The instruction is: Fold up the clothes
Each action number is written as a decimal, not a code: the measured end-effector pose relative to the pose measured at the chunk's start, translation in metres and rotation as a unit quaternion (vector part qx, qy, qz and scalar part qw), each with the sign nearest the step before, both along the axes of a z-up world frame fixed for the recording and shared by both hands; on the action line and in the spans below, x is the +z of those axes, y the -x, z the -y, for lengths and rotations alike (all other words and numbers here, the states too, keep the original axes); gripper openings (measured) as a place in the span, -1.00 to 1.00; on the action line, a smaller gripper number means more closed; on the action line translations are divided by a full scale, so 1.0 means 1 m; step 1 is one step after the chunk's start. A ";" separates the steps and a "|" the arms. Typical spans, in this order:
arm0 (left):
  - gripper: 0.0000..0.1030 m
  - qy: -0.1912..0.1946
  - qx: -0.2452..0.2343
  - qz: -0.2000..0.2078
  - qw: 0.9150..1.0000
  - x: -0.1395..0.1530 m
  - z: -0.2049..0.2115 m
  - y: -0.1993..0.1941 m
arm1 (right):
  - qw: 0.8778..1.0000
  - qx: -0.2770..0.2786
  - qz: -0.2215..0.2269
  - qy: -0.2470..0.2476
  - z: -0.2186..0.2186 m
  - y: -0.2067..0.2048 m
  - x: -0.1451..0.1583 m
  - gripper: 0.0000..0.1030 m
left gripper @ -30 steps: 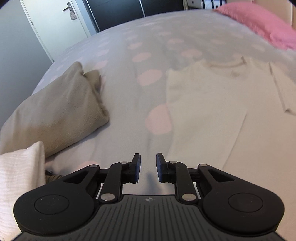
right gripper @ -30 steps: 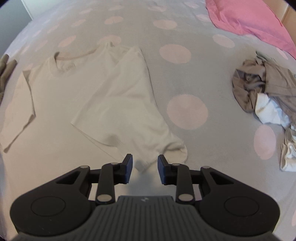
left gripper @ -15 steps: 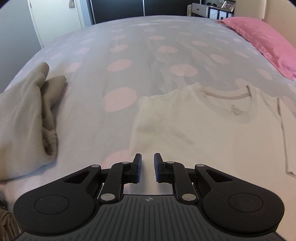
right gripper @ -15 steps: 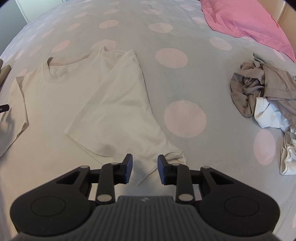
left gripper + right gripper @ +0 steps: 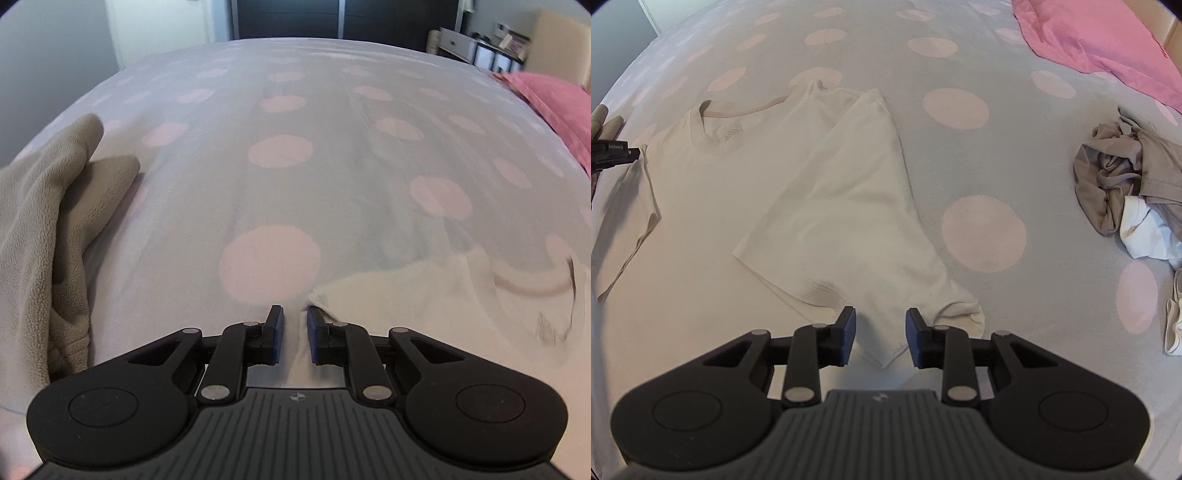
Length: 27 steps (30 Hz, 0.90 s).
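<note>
Left wrist view: the left claw (image 5: 292, 325), narrowly spread and gripping nothing, hangs at the cream T-shirt's (image 5: 424, 295) sleeve tip on the spotted bed (image 5: 280, 155).

Right wrist view: the right claw (image 5: 880, 332), spread and empty, straddles the T-shirt's (image 5: 827, 206) folded-over corner. One side looks folded; next, pinching the left sleeve.

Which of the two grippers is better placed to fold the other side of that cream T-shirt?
Probably the left gripper: its tips sit at the unfolded sleeve of the cream T-shirt, which still lies flat. The right gripper hovers open over the side already folded in.
</note>
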<state>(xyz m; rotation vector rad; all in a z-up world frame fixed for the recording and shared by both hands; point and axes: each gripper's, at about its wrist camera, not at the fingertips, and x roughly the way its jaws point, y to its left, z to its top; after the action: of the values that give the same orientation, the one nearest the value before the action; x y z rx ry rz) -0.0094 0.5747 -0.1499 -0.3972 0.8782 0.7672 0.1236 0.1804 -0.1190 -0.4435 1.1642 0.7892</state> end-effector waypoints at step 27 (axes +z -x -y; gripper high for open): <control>-0.76 -0.012 -0.053 -0.117 0.992 0.063 0.165 0.191 | 0.998 -0.015 -0.064 0.005 0.071 0.082 -0.012 -0.36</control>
<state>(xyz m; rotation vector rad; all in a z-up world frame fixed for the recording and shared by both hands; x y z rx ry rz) -0.2006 0.4099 -0.0872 -0.2388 1.0993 0.7346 0.0421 0.1093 -0.1307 -0.3878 1.2918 0.7951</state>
